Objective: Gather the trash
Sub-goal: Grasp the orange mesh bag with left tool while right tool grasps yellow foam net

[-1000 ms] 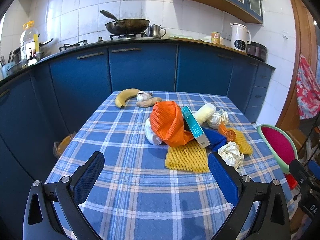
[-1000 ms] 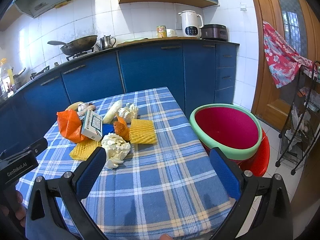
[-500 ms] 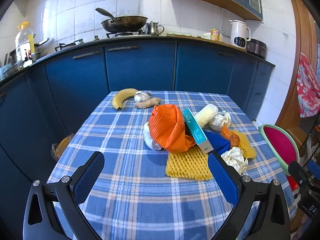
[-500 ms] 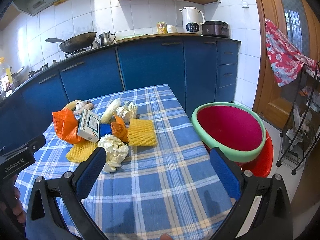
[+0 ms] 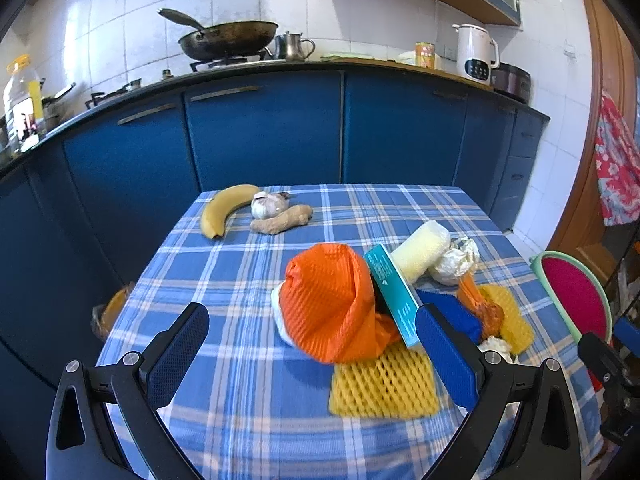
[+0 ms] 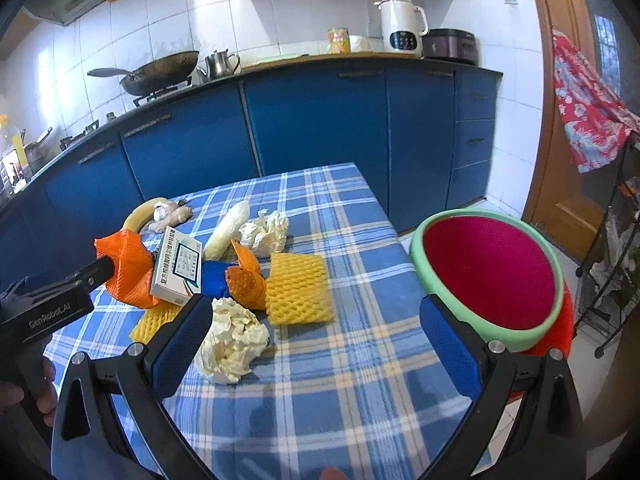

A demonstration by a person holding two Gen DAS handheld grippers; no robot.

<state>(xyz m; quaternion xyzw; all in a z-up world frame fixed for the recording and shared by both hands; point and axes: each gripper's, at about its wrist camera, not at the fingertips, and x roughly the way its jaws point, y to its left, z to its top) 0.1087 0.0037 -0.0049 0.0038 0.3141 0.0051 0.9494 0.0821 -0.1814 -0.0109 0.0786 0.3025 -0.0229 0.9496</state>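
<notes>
Both grippers hover spread and empty: left gripper [image 5: 312,340] faces the crumpled orange mesh bag [image 5: 332,304]; right gripper [image 6: 316,340] has the crumpled white paper ball [image 6: 232,340] at its ten o'clock, on the blue checked tablecloth [image 6: 340,360].

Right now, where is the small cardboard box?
The box leans on the orange net bag in the trash pile on the table, left in the right wrist view, beside the blue cloth.

Home kitchen w/ dining table

Blue base cabinets [image 5: 264,128] under a dark counter, white tiled wall [image 5: 168,12], wok [image 5: 228,38] on gas hob, metal teapot [image 5: 294,45], electric kettle [image 6: 400,28], oil bottle [image 5: 20,96]; table w/ blue plaid cloth [image 5: 248,264], banana [image 5: 224,208], garlic [image 5: 266,205], ginger [image 5: 282,220].
</notes>
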